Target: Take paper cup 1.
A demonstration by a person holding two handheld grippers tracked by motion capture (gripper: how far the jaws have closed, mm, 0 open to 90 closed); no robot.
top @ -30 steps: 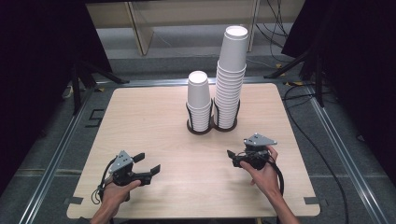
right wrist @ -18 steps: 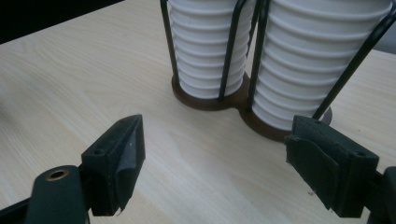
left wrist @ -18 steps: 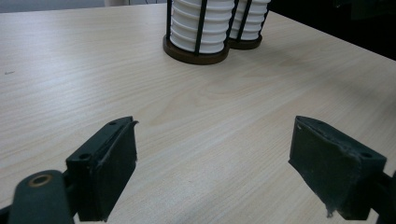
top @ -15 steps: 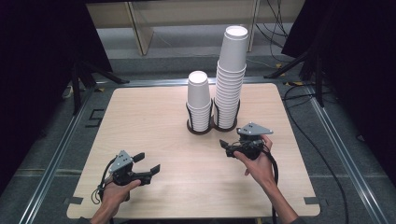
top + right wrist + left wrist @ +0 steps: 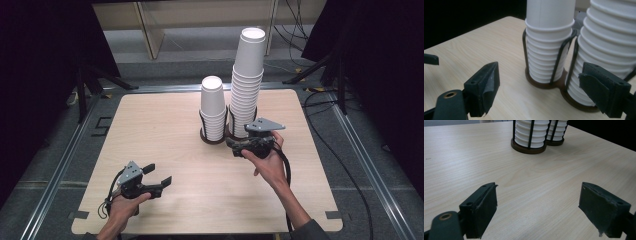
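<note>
Right tool (image 5: 235, 146), jaws spread and empty, level beside the taller cup stack (image 5: 247, 82).

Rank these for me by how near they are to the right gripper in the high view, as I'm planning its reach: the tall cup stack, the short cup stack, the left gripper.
1. Tall cup stack: just behind the right gripper, in the holder's right ring.
2. Short cup stack: behind and to its left, in the left ring.
3. Left gripper: far off at the table's near left.
</note>
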